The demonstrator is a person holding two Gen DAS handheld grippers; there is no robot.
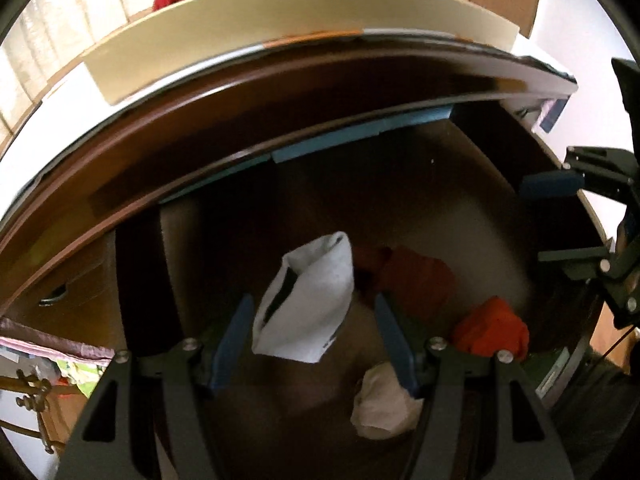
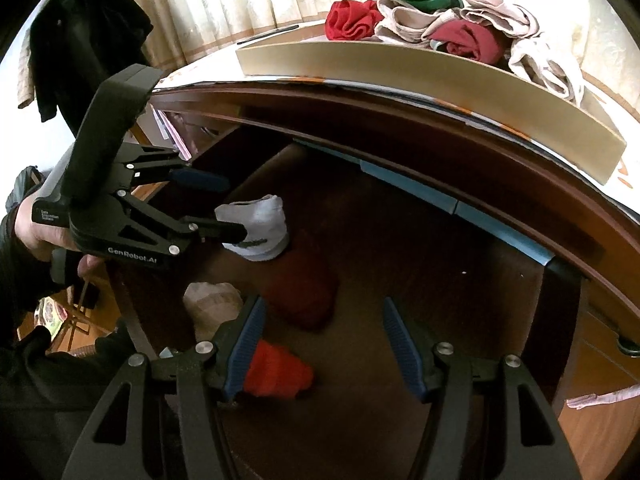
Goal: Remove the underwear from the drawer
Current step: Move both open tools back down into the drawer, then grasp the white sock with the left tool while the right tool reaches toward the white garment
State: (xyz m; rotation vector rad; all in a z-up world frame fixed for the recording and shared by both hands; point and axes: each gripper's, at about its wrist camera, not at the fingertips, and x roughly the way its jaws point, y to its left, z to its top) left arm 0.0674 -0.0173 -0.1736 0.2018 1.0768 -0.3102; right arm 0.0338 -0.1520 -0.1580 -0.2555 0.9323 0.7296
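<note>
A folded white piece (image 1: 304, 300) lies in the open dark wooden drawer (image 1: 460, 184), beside a dark red one (image 1: 416, 276), an orange-red one (image 1: 494, 332) and a cream one (image 1: 386, 404).

Left gripper (image 2: 224, 208): matte black frame, angular linkage arms with triangular cut-outs, round silver screws at pivots. Fingers (image 2: 200, 178) covered by dark blue pads. White marking "GenRobot.AI" on side plate, small white label on body. Tall black block on top. Hand (image 2: 40, 232) on handle; sleeve (image 2: 12, 276) black.

Right gripper (image 2: 324, 344): same black frame, silver screws, cut-out slots. Blue pads (image 2: 402, 348) ribbed on inner face.
</note>
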